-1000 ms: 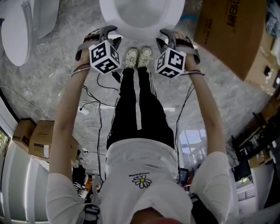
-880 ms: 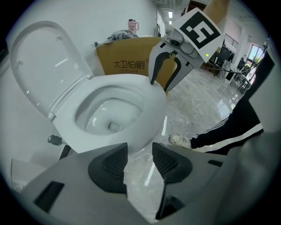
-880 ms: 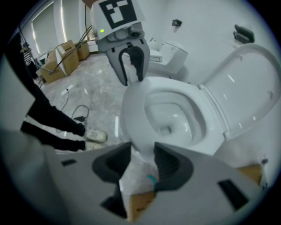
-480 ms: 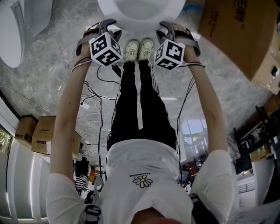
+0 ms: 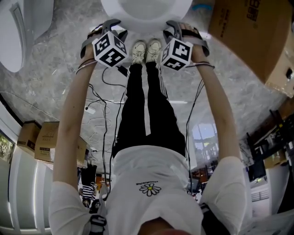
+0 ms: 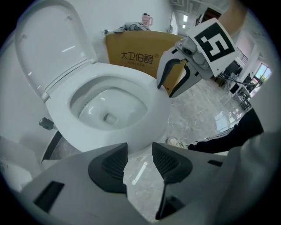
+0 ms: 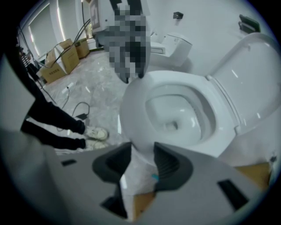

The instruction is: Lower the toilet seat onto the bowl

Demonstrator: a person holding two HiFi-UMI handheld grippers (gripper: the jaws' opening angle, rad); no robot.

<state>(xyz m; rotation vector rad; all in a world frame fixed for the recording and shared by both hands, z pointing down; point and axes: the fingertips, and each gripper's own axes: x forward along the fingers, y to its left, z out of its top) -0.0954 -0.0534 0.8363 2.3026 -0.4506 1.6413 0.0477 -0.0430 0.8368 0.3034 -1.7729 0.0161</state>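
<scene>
The white toilet bowl (image 5: 146, 13) (image 6: 109, 110) (image 7: 175, 110) stands right in front of the person's feet. Behind it a white flap (image 6: 48, 48) (image 7: 250, 74) is raised upright. It looks solid, and I cannot tell seat from lid. My left gripper (image 5: 111, 26) (image 6: 139, 147) hovers at the bowl's front left, open, with only floor showing between its pads. At the front right my right gripper (image 5: 173, 26) (image 7: 142, 147) (image 6: 166, 90) is also open, with the bowl's front beyond the gap. Neither touches the toilet.
A big cardboard box (image 5: 243, 32) (image 6: 136, 52) stands to the right of the toilet. A second toilet (image 5: 18, 32) is at the left. Cables (image 5: 98, 110) trail over the marble floor behind the person's shoes (image 5: 146, 50). Smaller boxes (image 5: 41, 142) sit further back.
Both grippers have edged slightly forward toward the bowl's front rim and stayed open. The raised flap has not moved.
</scene>
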